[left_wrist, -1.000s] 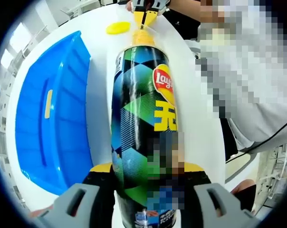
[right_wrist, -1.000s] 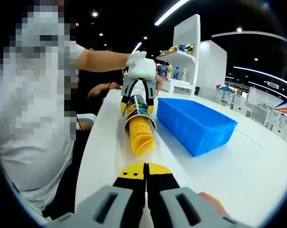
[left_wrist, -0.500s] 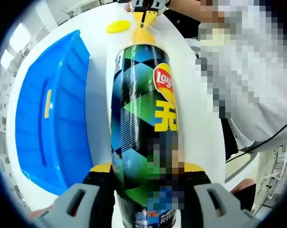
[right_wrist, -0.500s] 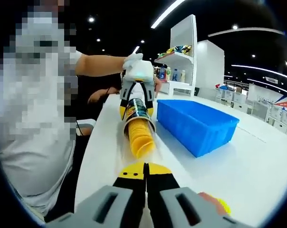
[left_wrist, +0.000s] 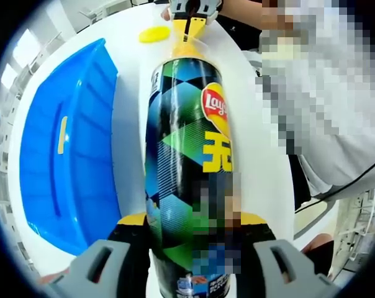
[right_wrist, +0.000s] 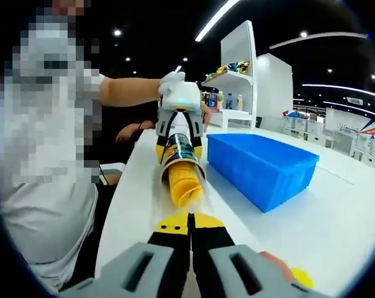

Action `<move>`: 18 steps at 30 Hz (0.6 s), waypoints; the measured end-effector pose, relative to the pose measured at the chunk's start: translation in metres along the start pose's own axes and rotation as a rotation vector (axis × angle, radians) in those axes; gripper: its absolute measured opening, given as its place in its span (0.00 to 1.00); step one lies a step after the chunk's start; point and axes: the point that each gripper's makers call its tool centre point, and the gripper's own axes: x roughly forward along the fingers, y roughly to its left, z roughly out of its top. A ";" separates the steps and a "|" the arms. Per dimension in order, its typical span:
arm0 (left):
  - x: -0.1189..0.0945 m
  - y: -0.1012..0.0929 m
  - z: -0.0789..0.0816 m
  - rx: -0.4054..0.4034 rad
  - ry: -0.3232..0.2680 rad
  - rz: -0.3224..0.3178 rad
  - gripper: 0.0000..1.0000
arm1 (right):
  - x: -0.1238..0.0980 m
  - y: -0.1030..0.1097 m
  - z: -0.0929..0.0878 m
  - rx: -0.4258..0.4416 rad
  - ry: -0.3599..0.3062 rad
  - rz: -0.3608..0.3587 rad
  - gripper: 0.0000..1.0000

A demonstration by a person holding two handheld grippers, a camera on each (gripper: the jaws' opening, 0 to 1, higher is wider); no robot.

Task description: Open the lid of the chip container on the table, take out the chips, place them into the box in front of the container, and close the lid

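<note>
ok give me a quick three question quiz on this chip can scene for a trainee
1. True or false: the lid is on the chip can.
2. What does the left gripper grip? A) blue box B) chip can C) lid
3. Fill in: the chips stick out of the can's open ____.

Key: 1 false, it lies on the table. 2 B. 3 mouth, facing the shut right gripper, beside the blue box.
</note>
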 end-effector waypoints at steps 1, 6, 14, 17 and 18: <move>0.000 0.000 0.000 0.000 -0.002 0.000 0.53 | 0.002 0.001 0.001 0.001 -0.001 0.003 0.01; 0.001 0.000 0.001 0.001 -0.005 0.003 0.53 | 0.009 0.004 0.004 0.000 -0.005 0.016 0.01; 0.001 0.000 0.003 0.001 -0.016 0.007 0.53 | 0.025 0.009 0.013 0.001 -0.026 0.045 0.01; 0.002 0.000 0.005 0.000 -0.016 0.007 0.53 | 0.030 0.010 0.015 0.003 -0.028 0.059 0.01; 0.002 0.000 0.004 -0.001 -0.018 0.006 0.53 | 0.031 0.011 0.015 0.005 -0.029 0.062 0.01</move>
